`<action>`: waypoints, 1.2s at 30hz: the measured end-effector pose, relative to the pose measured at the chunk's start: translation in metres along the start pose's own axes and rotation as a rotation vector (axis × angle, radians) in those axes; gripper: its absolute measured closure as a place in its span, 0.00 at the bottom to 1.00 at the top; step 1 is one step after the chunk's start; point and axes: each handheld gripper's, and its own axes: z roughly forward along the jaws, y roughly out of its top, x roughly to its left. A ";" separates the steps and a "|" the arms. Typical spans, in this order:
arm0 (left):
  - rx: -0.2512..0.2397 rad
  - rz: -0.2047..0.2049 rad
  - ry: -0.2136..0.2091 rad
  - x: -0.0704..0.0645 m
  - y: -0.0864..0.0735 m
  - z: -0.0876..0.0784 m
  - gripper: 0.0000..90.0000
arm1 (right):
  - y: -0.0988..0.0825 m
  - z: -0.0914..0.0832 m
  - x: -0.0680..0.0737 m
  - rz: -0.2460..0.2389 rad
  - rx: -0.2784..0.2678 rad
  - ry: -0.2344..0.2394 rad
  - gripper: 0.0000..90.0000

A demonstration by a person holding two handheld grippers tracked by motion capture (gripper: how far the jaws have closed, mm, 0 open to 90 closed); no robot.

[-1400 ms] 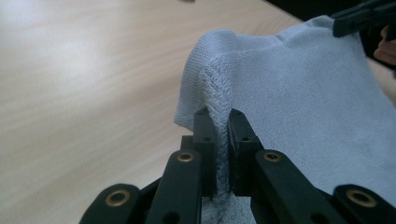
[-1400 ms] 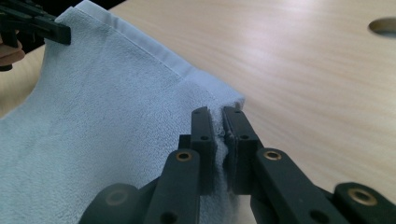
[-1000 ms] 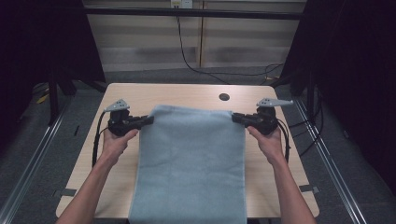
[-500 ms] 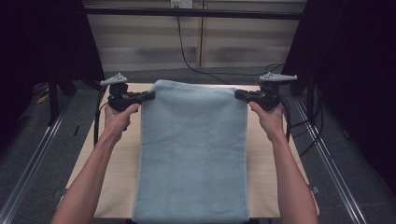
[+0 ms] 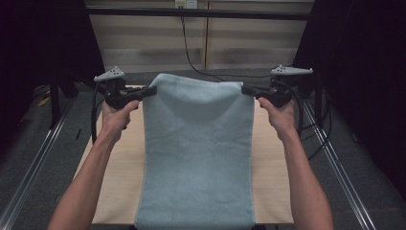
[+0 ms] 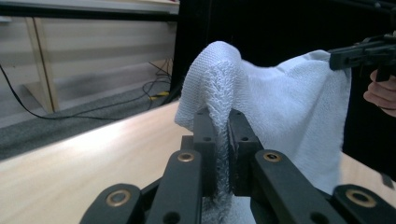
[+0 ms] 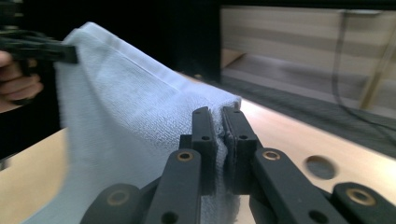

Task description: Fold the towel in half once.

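A light blue towel [image 5: 198, 153] hangs stretched between both grippers above the wooden table [image 5: 119, 177], its lower end running down to the near edge. My left gripper [image 5: 152, 90] is shut on the towel's far left corner; in the left gripper view the cloth [image 6: 261, 102] is pinched between the black jaws of that gripper [image 6: 222, 122]. My right gripper [image 5: 245, 89] is shut on the far right corner, and the right gripper view shows the towel [image 7: 126, 121] clamped in that gripper [image 7: 218, 119]. The top edge sags a little between the two.
A round hole [image 7: 319, 166] sits in the tabletop beyond the towel. Metal rails [image 5: 38, 158] run along both sides of the table. Cables [image 5: 191, 52] trail over the grey floor behind, before a pale wall panel [image 5: 153, 38]. Dark curtains stand at both sides.
Both grippers have risen with the towel's far corners, lifting the far edge off the table. The towel now hangs steeper and looks more stretched.
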 end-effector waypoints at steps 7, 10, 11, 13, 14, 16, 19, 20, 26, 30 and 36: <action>0.004 0.001 -0.055 -0.022 -0.036 -0.031 0.94 | -0.036 -0.030 0.031 -0.010 0.006 0.090 0.94; 0.016 0.040 -0.061 -0.035 -0.045 -0.043 0.94 | -0.052 -0.042 0.049 -0.029 0.034 0.108 0.94; 0.017 0.044 -0.065 -0.038 -0.047 -0.047 0.94 | -0.056 -0.046 0.055 -0.050 0.053 0.096 0.94; 0.017 0.035 -0.090 -0.044 -0.054 -0.055 0.94 | -0.067 -0.055 0.065 -0.042 0.048 0.115 0.94; 0.020 0.039 -0.088 -0.047 -0.059 -0.059 0.94 | -0.072 -0.060 0.068 -0.034 0.041 0.119 0.94; 0.036 0.030 -0.092 -0.053 -0.072 -0.064 0.94 | -0.084 -0.068 0.074 -0.010 0.029 0.138 0.94; 0.063 0.010 -0.095 -0.065 -0.096 -0.070 0.94 | -0.107 -0.070 0.083 0.004 0.065 0.138 0.94; 0.082 0.005 -0.097 -0.068 -0.106 -0.071 0.94 | -0.116 -0.070 0.086 0.012 0.077 0.136 0.94; 0.250 -0.054 -0.110 -0.075 -0.163 -0.072 0.94 | -0.175 -0.064 0.100 0.049 0.216 0.134 0.94; 0.329 -0.046 -0.129 -0.080 -0.191 -0.071 0.94 | -0.201 -0.062 0.108 0.041 0.294 0.104 0.94; 0.427 -0.050 -0.113 -0.083 -0.208 -0.064 0.94 | -0.225 -0.052 0.113 0.056 0.395 0.101 0.94</action>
